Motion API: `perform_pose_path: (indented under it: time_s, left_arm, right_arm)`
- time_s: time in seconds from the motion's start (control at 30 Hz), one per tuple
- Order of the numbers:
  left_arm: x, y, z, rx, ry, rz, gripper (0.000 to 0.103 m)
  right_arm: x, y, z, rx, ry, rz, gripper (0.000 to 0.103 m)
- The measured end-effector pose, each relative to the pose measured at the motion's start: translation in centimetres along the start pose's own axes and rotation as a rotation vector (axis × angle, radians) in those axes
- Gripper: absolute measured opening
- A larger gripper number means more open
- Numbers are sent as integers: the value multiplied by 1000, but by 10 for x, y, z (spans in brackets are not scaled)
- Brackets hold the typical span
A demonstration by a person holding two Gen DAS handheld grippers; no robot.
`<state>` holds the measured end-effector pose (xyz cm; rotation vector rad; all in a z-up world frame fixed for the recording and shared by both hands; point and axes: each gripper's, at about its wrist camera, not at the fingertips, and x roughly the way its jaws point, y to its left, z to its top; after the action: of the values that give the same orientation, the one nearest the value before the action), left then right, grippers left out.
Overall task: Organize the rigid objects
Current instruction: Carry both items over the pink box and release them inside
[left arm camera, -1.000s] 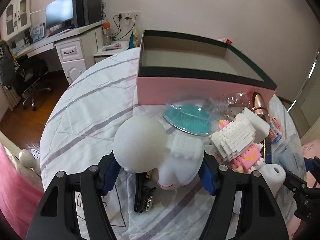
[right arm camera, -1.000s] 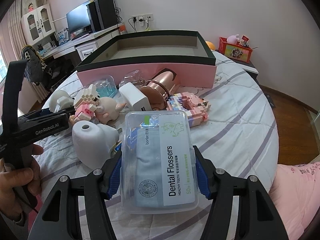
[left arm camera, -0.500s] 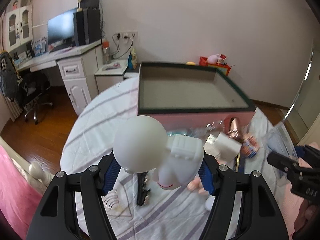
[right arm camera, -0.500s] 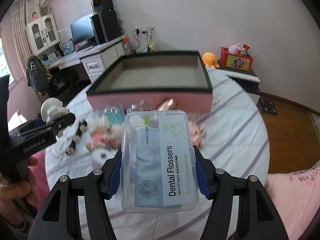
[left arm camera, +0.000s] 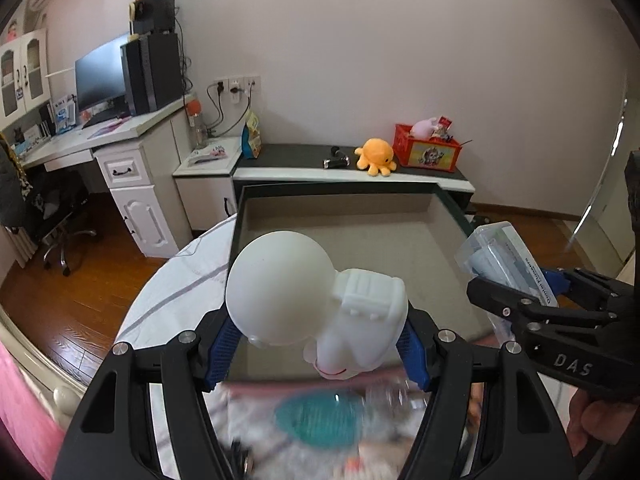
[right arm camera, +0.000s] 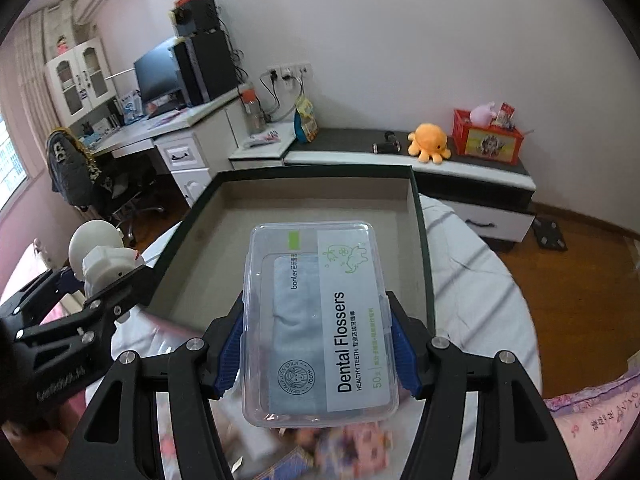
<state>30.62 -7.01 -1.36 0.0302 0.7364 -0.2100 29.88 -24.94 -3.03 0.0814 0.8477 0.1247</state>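
Both tools have risen over the bare-floored box, left pinching astronaut figure, right floss case

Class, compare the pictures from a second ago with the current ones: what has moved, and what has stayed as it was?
Both grippers rose off the bed and carried their loads toward the open box. The left gripper stays shut on the white figure; the right gripper stays shut on the dental flosser case. Nothing was released. The box remains empty, and the other toys stay on the bed below.
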Motion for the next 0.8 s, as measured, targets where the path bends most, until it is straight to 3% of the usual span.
perform_pose_path:
  time_s: [0.2,0.4,0.57,0.63,0.7,0.8]
  left_arm:
    - [57,1,8,-15,80,-8,69]
    - [83,0,4,-15,131,-12,70]
    - [90,0,0,12,144,18,82]
    - [86,4,1,1,135,34,89]
    - [79,10,1,-18,122,45,99]
    - [55,17,3,-40,64,39,103]
  right_arm:
    - [51,-15,6,12,78,-21,63]
    - [73,-15,4,-6,122,-43,64]
    - [79,-11,0,-31,136,-78,67]
    - [79,-11,0,-31,136,-82,70]
    - [76,-13,1,-21,136,-98,84]
    - [72,-13,1,-20,149,-70,94]
